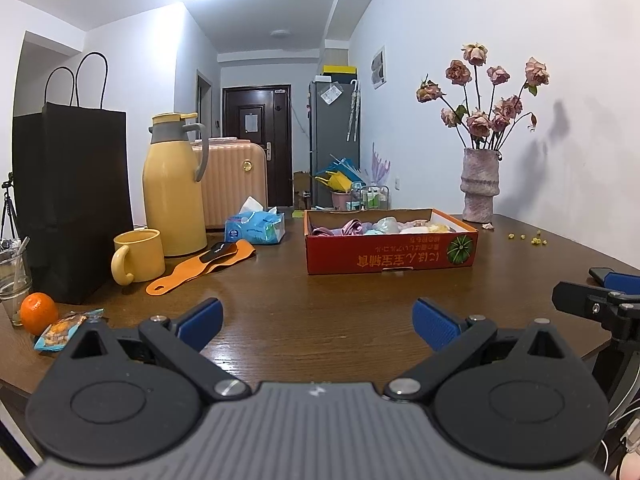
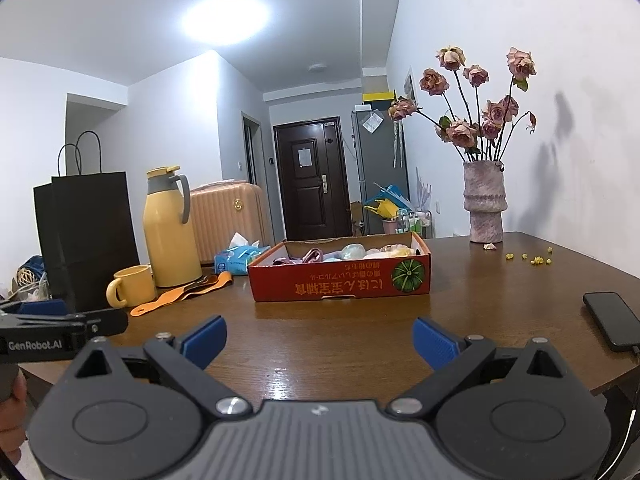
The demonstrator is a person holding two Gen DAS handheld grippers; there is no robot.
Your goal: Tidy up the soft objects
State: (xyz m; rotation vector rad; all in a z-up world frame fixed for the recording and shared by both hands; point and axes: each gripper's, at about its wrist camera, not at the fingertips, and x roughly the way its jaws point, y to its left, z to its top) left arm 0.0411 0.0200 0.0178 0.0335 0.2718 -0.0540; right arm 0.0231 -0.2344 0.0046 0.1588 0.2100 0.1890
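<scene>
Brown wood table [image 1: 320, 300] fills the lower part of both wrist views, its surface shiny. Toward the far side sits a shallow red cardboard box [image 1: 390, 254] with a green melon printed on its front; inside lies a jumble of soft pastel items [image 1: 376, 226], pink, pale blue and cream, too bunched to tell apart. The left gripper [image 1: 318, 324] hangs low over the near edge of the table, its blue-padded fingers spread wide with nothing between them. The right gripper [image 2: 320, 338] is just beside it at the same height, also wide open and holding nothing. Left of the box stand a yellow jug [image 1: 174, 188], a yellow mug [image 1: 140, 256], a black paper bag [image 1: 72, 200], a blue pack of tissues [image 1: 256, 228] and an orange strap [image 1: 200, 266]. An orange fruit [image 1: 39, 313] sits at the near left. Right of the box, a rough pink vase [image 2: 485, 204] holds dried roses. A black phone [image 2: 612, 320] lies at the right edge.
</scene>
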